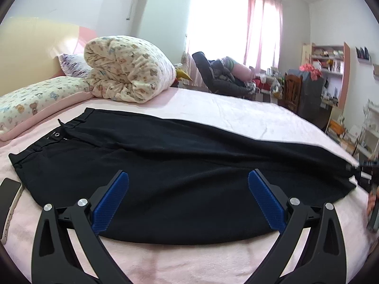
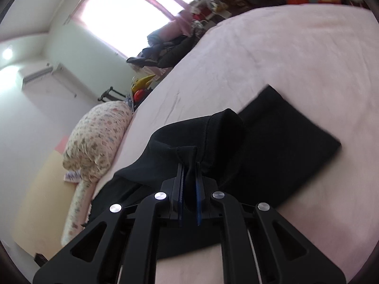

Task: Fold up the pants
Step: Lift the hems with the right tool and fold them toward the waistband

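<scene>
Black pants [image 1: 165,165] lie flat on the pink bed [image 1: 213,108]. My right gripper [image 2: 189,165] pinches the leg end, lifted. My left gripper [image 1: 188,187] is wide apart, holding nothing. I think next I carry the leg end over to the waist.

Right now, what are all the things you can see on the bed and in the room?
Black fabric pants: one, black, spread across the pink bed, hem lifted.
Pink fuzzy bedsheet: one, pink, under the pants.
Rolled bear-print quilt: one, cream, at the head of the bed.
Bear-print pillow: one, cream, beside the quilt.
White-edged smartphone: one, dark screen, beside the waistband.
Pink curtains: pink, over the bright window.
Pink bookshelf: one, by the far wall.
Left gripper: open, above the pants.
Right gripper: shut on the pants' hem.
</scene>
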